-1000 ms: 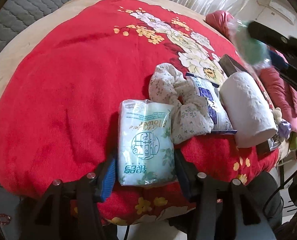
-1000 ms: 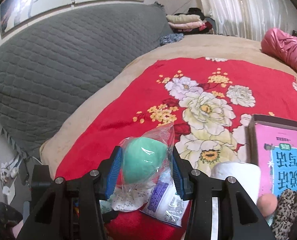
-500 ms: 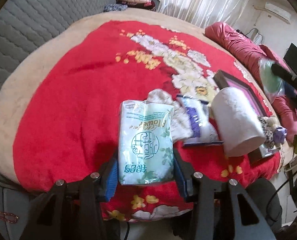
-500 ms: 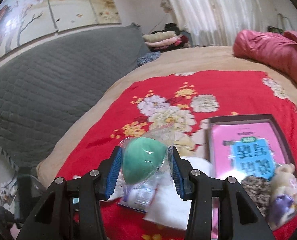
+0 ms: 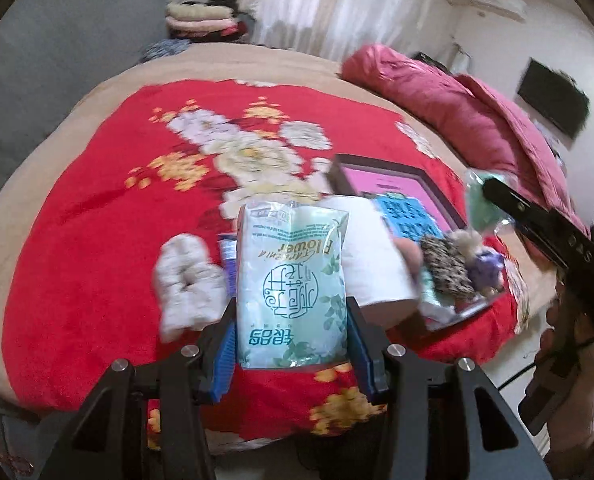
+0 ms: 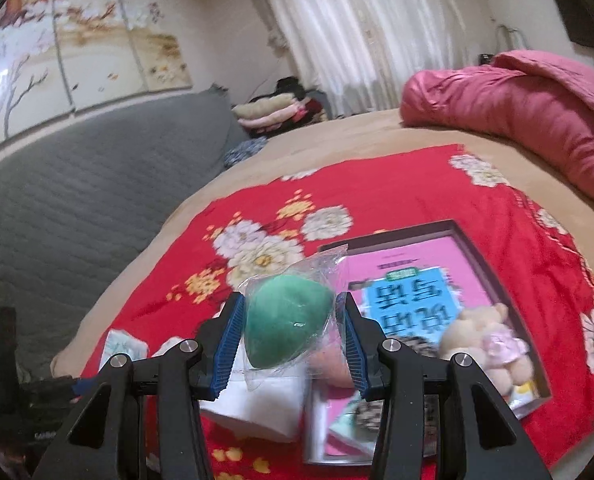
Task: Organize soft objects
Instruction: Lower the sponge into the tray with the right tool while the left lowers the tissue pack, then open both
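Observation:
My left gripper is shut on a pale green tissue pack, held up above the red floral blanket. My right gripper is shut on a green sponge in a clear bag, held over the near end of the shallow tray. In the tray lie a pink and blue card, a beige plush bear and a leopard-print item. A white paper roll and a floral cloth scrunchie rest on the blanket. The right gripper shows at the right edge of the left wrist view.
A pink quilt is bunched at the bed's far right. A grey quilted headboard runs along the left. Folded clothes are stacked in the far corner by white curtains. A blue and white packet lies beside the scrunchie.
Both grippers have risen and swung right with their loads. The tray and the room's far wall have come into both views. The tissue pack now hangs in front of the paper roll.

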### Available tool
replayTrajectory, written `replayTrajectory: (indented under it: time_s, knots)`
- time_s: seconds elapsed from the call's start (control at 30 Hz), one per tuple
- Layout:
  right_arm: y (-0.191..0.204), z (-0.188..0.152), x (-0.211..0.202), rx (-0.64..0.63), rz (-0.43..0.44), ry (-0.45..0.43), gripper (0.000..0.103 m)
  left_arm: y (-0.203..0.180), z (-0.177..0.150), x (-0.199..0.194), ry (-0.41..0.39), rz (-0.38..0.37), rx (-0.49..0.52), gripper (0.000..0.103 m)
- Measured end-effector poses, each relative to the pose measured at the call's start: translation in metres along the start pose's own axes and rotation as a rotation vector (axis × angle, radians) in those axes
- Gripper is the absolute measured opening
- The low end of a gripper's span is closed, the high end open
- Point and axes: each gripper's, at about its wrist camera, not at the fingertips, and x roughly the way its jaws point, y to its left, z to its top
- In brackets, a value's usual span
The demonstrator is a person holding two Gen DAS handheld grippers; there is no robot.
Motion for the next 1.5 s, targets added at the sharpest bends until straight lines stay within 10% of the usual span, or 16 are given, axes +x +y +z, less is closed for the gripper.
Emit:
replayTrajectory:
  time_s: [0.63,1.5]
  knots:
    - [-0.111,-0.013,-0.051,0.100,-0.230,0.037,0.048,-0.145,0.008,0.073,0.114,-0.087,0.260,0.048]
    - [-0.121,-0.050,-0.017,0.048,-0.286,0.193,0.049,-0.158,0.008,0.126,0.173,-0.063,0.262,0.048]
